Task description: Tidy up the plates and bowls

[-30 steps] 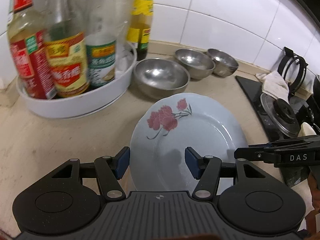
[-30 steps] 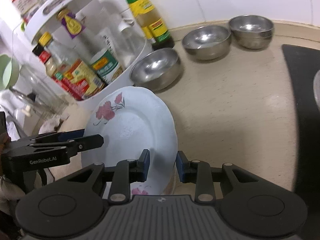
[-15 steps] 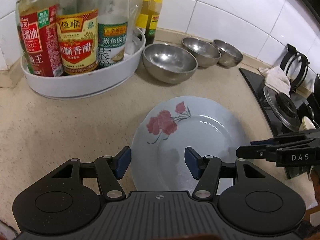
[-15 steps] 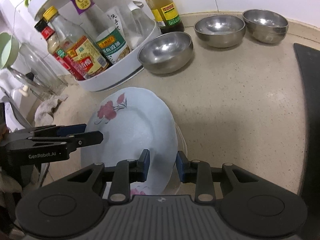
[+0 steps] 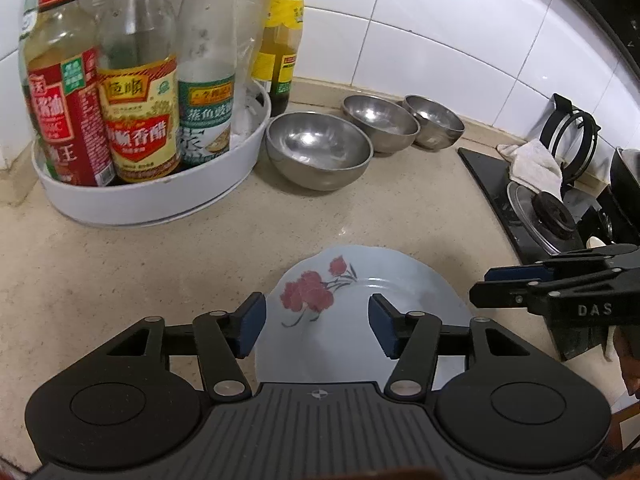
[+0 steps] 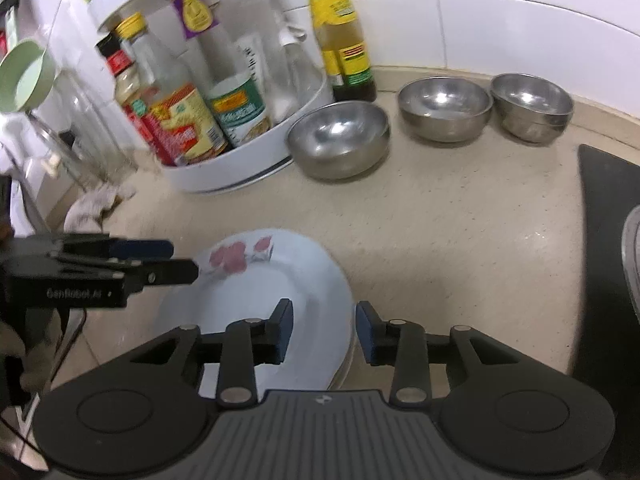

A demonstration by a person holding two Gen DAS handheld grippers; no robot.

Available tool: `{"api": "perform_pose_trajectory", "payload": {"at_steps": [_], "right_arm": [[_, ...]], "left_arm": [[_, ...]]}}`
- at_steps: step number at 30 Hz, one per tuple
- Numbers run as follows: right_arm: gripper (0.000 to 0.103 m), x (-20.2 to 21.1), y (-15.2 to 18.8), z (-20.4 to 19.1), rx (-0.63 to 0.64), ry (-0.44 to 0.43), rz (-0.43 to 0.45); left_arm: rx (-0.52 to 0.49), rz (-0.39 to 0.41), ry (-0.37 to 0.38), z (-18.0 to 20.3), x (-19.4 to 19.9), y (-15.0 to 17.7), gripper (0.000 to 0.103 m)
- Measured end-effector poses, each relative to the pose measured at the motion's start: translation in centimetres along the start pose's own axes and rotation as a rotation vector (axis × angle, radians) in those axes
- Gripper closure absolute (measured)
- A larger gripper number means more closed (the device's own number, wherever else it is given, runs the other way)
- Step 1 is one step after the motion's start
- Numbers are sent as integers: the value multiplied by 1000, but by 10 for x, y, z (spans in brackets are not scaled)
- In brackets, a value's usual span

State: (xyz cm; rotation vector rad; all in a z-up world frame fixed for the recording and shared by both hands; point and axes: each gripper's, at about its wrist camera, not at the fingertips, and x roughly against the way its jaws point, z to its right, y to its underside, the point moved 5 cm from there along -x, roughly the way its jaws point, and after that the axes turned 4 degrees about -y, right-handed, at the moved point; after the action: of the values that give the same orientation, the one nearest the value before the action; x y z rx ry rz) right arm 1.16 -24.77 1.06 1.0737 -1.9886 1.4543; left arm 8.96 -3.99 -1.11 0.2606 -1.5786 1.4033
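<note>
A pale blue plate with red flowers [image 5: 352, 308] lies on the counter near its front edge; it also shows in the right wrist view [image 6: 264, 292], with another rim under it. My left gripper [image 5: 316, 330] is open, its fingers above the plate's left part. My right gripper [image 6: 324, 334] is open, its jaws on either side of the plate's right rim, not pinching it. Three steel bowls [image 5: 318, 148] [image 5: 380, 122] [image 5: 434, 120] stand in a row at the back; they also show in the right wrist view [image 6: 338, 138] [image 6: 444, 108] [image 6: 530, 106].
A white round tray [image 5: 160, 196] of sauce bottles stands back left, with a green-labelled bottle [image 5: 280, 36] behind it. A black stove [image 5: 532, 216] with a rag [image 5: 534, 166] lies to the right. A rag [image 6: 96, 208] lies left by the sink.
Both grippers have drawn back toward the front of the counter. My right gripper, which held the plate's rim, has opened and the plate now lies flat.
</note>
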Motion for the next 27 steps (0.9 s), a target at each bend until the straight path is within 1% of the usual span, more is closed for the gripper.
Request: {"api": "perform_pose_trajectory", "payload": {"at_steps": [4, 6, 10, 13, 19, 24, 27], "right_arm": [[69, -5, 3, 12, -75, -6, -22], [68, -5, 4, 16, -91, -2, -20], [68, -1, 0, 18, -81, 9, 4], [63, 3, -8, 21, -83, 14, 36], [62, 6, -27, 27, -67, 29, 83], [62, 2, -41, 30, -48, 32, 95], [62, -3, -51, 33, -43, 32, 95]], "left_arm": [[-10, 21, 8, 5, -1, -9, 33], [-18, 31, 11, 8, -3, -15, 32], [-45, 43, 11, 15, -8, -25, 29], [-59, 49, 9, 20, -15, -33, 28], [-48, 60, -2, 19, -25, -51, 26], [-48, 80, 1, 20, -33, -67, 26], [-49, 76, -4, 20, -43, -76, 26]]}}
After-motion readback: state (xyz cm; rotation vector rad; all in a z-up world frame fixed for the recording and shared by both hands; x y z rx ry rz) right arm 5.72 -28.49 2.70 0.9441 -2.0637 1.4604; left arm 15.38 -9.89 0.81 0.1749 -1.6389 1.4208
